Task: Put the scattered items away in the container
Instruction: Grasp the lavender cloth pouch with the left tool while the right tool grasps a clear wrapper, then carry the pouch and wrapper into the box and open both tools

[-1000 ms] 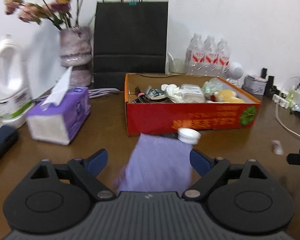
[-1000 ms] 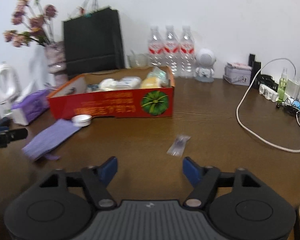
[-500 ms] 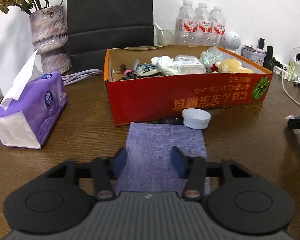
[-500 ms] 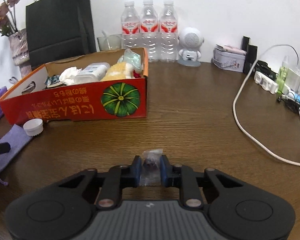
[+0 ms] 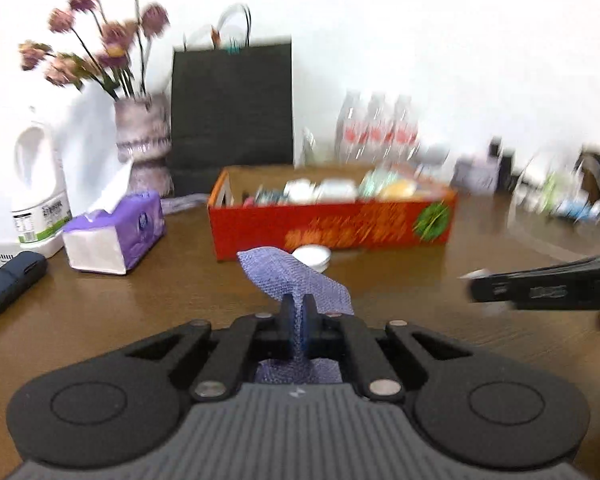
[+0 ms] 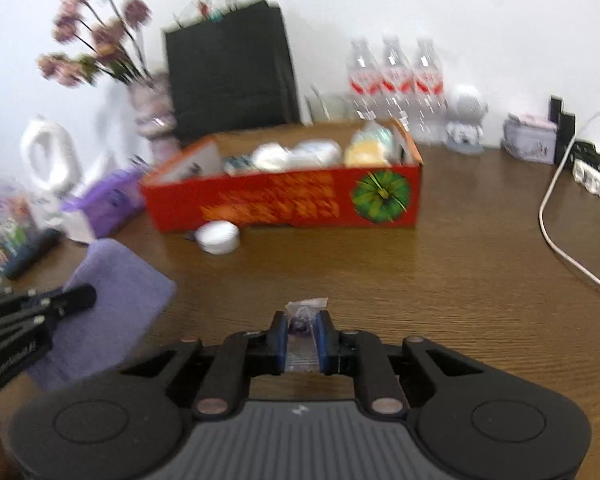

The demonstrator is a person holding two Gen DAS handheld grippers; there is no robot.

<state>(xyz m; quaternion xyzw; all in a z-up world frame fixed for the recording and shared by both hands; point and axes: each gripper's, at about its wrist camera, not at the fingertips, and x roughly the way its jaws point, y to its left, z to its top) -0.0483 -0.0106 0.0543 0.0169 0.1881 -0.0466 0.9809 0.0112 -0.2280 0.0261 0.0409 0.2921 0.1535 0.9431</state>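
My left gripper (image 5: 298, 304) is closing on a purple woven cloth (image 5: 296, 276), pinched between its pads and raised off the brown table. The cloth (image 6: 116, 280) and left gripper (image 6: 88, 296) also show at the left of the right wrist view. My right gripper (image 6: 303, 320) is closing on a small clear packet (image 6: 306, 306) with something dark inside, held between its blue pads. The red cardboard box (image 5: 332, 224) stands behind, holding several items. A white round lid (image 5: 312, 258) lies against its front wall. The right gripper (image 5: 500, 290) reaches in from the right.
A purple tissue pack (image 5: 116, 236), a flower vase (image 5: 142, 140), a black paper bag (image 5: 232, 108), a white jug (image 5: 40, 184) and a dark case (image 5: 12, 280) stand left and behind. Water bottles (image 6: 396, 76), a white figurine (image 6: 466, 120) and a white cable (image 6: 556, 232) are at the right.
Both grippers went from open to shut, the left on the purple cloth, the right on the clear packet. The left pulled back from the box, lifting the cloth off the table.
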